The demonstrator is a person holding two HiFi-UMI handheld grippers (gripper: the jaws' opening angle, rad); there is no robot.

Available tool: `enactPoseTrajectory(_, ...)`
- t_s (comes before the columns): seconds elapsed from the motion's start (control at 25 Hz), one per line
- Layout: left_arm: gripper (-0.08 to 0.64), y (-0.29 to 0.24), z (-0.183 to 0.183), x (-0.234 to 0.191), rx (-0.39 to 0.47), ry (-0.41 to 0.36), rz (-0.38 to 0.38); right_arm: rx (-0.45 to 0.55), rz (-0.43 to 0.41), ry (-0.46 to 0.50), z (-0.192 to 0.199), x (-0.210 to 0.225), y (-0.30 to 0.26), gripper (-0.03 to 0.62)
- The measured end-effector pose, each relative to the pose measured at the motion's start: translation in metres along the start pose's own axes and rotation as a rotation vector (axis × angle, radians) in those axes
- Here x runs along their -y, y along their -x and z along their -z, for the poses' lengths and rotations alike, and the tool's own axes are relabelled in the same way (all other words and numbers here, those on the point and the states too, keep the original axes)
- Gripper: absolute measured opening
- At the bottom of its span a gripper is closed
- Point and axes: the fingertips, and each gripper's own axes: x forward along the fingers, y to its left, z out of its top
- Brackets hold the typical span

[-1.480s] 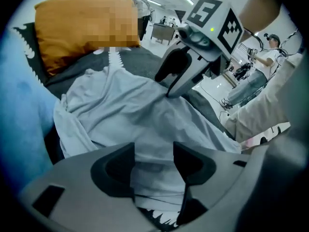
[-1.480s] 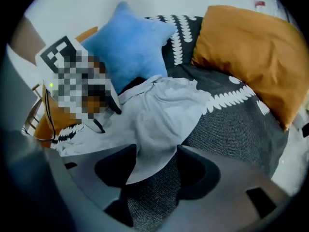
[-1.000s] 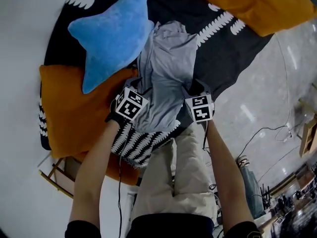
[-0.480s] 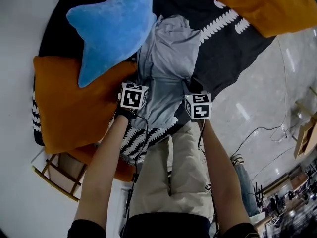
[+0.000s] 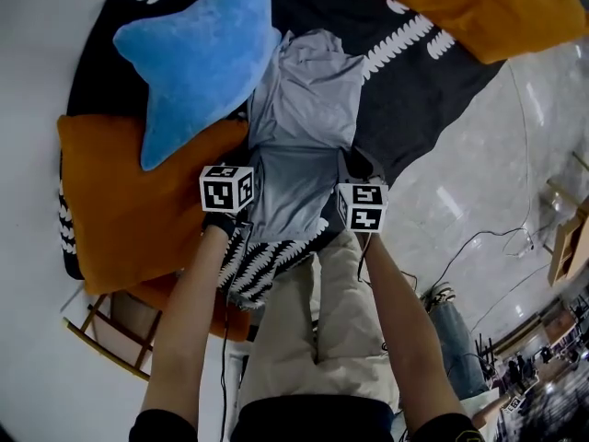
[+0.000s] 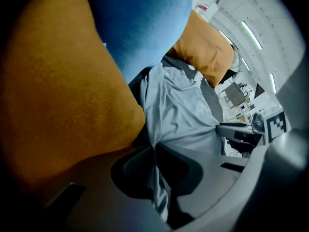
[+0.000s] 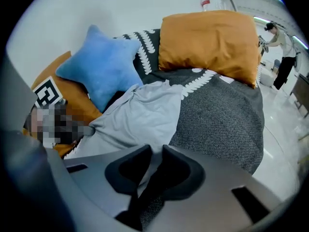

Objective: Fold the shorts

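Grey shorts (image 5: 304,127) lie spread on a dark blanket (image 5: 414,81) with white leaf print, touching the right side of a blue star cushion (image 5: 198,58) in the head view. Below the star cushion, at the shorts' near edge, the left gripper (image 6: 154,148) has its fingers clamped on a fold of grey cloth. The right gripper (image 7: 157,149), farther from the star cushion along that edge, has just been closing its fingers, which now pinch the shorts' edge. An orange cushion (image 5: 129,201) lies against the star cushion's lower side.

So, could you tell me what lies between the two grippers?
The grey shorts: in the head view their near edge spans from the left gripper to the right gripper. Both grippers' jaws have just been closing, fabric between them.
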Motion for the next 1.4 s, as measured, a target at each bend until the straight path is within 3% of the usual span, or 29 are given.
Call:
enactPoseTrajectory(0.24,0.029,-0.004,0.001,-0.010,0.041,0.113,0.031,0.033,0.080,-0.156,0.010,0.001,0.006,0.092)
enactPoseTrajectory(0.36,0.028,0.004,-0.001,-0.005,0.053,0.145,0.047,0.017,0.029,-0.247,0.020,-0.007,0.013,0.095)
enactPoseTrajectory(0.52,0.025,0.016,-0.003,0.000,0.064,0.156,0.066,-0.031,-0.008,-0.293,0.029,-0.007,0.003,0.120)
enactPoseTrajectory(0.64,0.025,0.022,-0.006,0.005,0.064,0.141,0.081,-0.012,0.007,-0.321,0.020,0.007,-0.001,0.120)
enactPoseTrajectory(0.72,0.025,0.026,-0.008,0.008,0.061,0.109,0.085,-0.026,-0.018,-0.291,0.016,0.006,-0.004,0.118)
enactPoseTrajectory(0.8,0.025,0.029,-0.007,0.009,0.057,0.081,0.083,-0.057,-0.037,-0.241,0.017,0.002,-0.006,0.026)
enactPoseTrajectory(1.08,0.025,0.042,-0.011,0.019,0.067,0.056,0.093,-0.046,-0.109,-0.267,0.014,0.001,0.027,0.025)
enactPoseTrajectory(1.4,0.025,0.082,0.007,0.062,0.106,0.023,0.153,-0.023,-0.113,-0.343,0.024,0.012,0.079,0.025)
